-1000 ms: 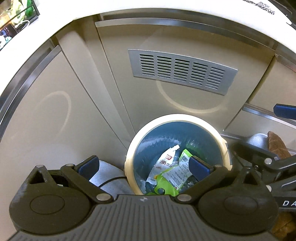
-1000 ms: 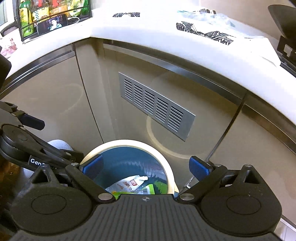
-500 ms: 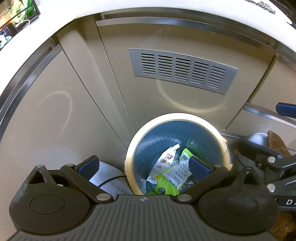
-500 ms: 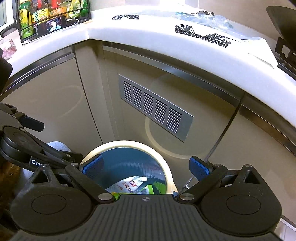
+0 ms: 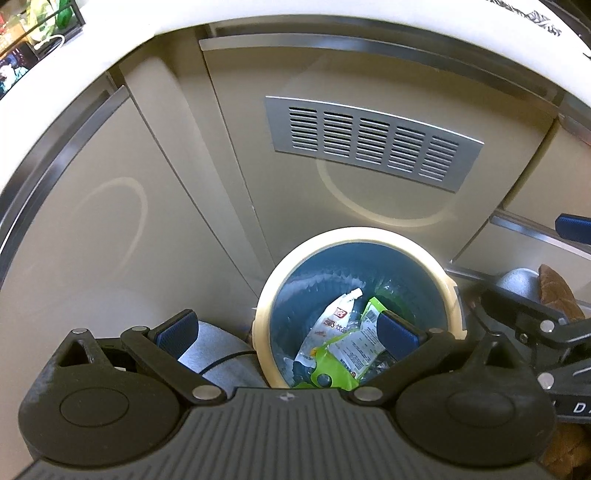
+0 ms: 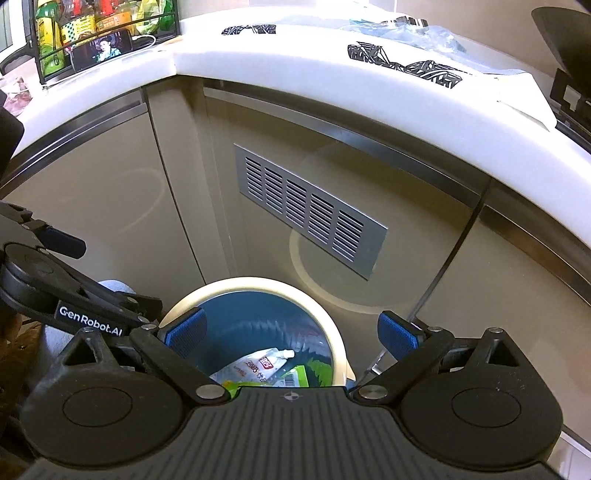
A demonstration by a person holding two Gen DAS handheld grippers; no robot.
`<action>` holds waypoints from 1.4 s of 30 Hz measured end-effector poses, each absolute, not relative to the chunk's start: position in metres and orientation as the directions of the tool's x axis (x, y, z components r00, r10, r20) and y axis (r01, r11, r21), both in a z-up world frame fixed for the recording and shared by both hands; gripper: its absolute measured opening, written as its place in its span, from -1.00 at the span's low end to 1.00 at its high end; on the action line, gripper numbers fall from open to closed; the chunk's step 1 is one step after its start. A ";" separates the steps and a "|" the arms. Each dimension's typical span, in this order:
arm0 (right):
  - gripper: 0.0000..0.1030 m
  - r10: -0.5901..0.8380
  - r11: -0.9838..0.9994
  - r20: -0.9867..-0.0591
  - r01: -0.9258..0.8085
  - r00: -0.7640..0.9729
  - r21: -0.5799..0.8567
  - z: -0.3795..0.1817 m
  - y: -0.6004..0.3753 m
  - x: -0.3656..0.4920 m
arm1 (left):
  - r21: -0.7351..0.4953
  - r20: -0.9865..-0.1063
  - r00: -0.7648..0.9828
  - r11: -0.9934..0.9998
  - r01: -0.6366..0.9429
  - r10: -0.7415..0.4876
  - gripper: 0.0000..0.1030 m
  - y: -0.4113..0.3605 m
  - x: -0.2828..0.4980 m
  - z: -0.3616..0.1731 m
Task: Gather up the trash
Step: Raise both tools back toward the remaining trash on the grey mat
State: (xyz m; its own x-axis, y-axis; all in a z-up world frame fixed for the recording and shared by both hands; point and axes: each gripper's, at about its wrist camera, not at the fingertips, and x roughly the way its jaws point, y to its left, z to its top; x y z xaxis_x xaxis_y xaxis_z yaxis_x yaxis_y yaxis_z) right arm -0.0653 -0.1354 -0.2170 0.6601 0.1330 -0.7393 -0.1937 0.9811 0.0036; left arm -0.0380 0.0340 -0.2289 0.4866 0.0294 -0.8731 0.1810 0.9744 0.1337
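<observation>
1. My left tongs [image 5: 284, 332] hang spread wide and empty above the round bin [image 5: 452, 291], which has a cream rim and a blue liner. The bin stands on the floor against the beige cabinet [image 5: 110, 229], below a metal vent grille [image 5: 373, 142].
2. My right tongs [image 6: 291, 330] are also wide apart and hold nothing, just beside the left pair, over the same bin [image 6: 332, 325].
3. The trash already lies inside: a white spouted pouch [image 5: 332, 317] and a green wrapper [image 5: 354, 347], touching each other on the bin's bottom.
4. Risk: both tongs crowd one opening, so I may knock them together, or clip the rim and tip the bin.
5. Risk: a dipping pad could snag the loose liner and drag the wrappers back out.
6. Risk: more clutter shows on the white table [image 6: 369, 85] above, including a clear plastic bag [image 6: 402, 31]; rising blind, I may strike the table's overhanging edge.
</observation>
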 end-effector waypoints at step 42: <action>0.97 0.006 0.985 -0.363 0.057 0.932 0.164 -0.061 -0.205 0.099 | -0.207 -0.575 0.792 0.973 0.105 -0.208 0.99 0.028 0.177 -0.011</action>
State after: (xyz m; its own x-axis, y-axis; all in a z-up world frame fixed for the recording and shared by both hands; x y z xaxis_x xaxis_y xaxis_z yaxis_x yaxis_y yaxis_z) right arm 0.0993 -0.2052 -0.0608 0.9318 0.0064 -0.3630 0.0569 0.9849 0.1635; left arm 0.1766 0.0285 -0.0112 0.7915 -0.2079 -0.5747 0.1052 0.9727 -0.2070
